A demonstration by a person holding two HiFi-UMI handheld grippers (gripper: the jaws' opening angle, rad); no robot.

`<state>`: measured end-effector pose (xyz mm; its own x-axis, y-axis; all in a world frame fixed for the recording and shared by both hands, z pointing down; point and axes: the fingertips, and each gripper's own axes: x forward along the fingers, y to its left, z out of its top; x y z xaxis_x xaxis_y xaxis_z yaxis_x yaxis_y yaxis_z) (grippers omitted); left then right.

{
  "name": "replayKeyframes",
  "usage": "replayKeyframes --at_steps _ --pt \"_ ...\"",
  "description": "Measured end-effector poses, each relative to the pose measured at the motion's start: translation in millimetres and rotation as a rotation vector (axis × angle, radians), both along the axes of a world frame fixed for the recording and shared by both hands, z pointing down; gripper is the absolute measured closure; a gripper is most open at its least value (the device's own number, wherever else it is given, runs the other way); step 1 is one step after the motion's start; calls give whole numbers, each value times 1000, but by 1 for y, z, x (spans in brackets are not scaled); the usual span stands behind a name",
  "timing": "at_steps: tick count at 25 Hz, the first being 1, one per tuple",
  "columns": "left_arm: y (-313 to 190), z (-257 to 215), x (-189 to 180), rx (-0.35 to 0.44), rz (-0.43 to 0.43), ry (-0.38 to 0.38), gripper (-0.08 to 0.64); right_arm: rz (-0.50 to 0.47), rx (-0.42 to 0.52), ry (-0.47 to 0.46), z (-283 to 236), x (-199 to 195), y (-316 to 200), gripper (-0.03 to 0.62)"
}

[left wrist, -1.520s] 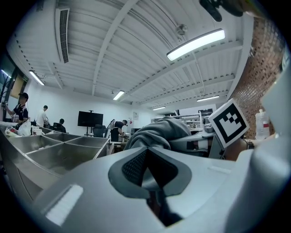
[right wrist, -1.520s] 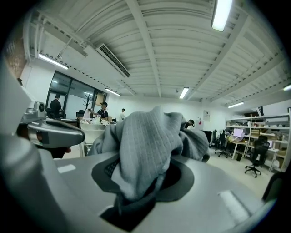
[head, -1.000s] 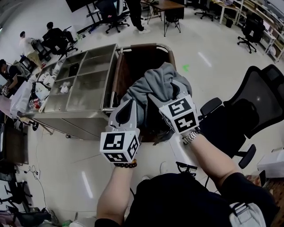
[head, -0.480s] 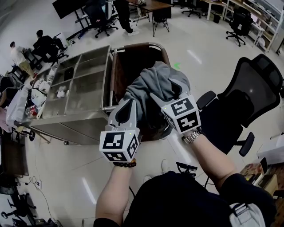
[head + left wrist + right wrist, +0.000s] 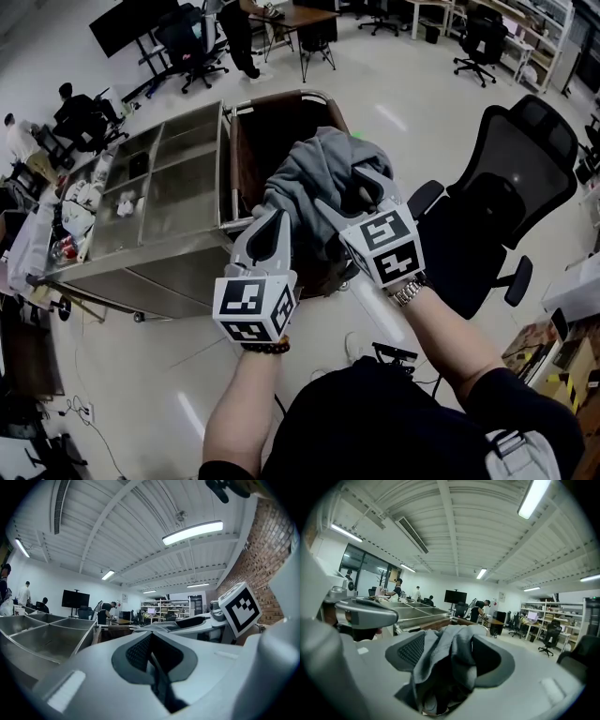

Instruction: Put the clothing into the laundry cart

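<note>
A bundled grey garment (image 5: pixel 323 169) hangs between my two grippers above the open mouth of the brown laundry cart (image 5: pixel 281 122). My right gripper (image 5: pixel 361 195) is shut on a thick fold of it. In the right gripper view grey cloth (image 5: pixel 440 653) fills the gap between the pads. My left gripper (image 5: pixel 274 217) holds the garment's left edge. In the left gripper view its jaws (image 5: pixel 151 644) stand together with only a thin dark strip pinched between them. The bottom of the cart's bag is hidden by the garment.
A long steel trough cart (image 5: pixel 169 178) stands right against the laundry cart's left side. A black mesh office chair (image 5: pixel 506 187) is close on the right. Seated people (image 5: pixel 80 108) and desks (image 5: pixel 300 19) lie further off at left and back.
Both grippers keep their hold on the garment and stay over the cart mouth. The head camera has shifted, so the carts sit slightly further left in the picture.
</note>
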<state>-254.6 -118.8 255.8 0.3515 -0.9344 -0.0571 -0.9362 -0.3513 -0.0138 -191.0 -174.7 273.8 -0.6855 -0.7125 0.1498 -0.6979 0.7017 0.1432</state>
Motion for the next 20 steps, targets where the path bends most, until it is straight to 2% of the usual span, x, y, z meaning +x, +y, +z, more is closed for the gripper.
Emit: replayKeyframes --at_steps 15,20 --pt "55 -9 -21 35 81 1 558 28 69 -6 -21 -31 78 296" --pt "75 -9 -26 50 99 -1 558 30 104 -17 -26 -39 105 333"
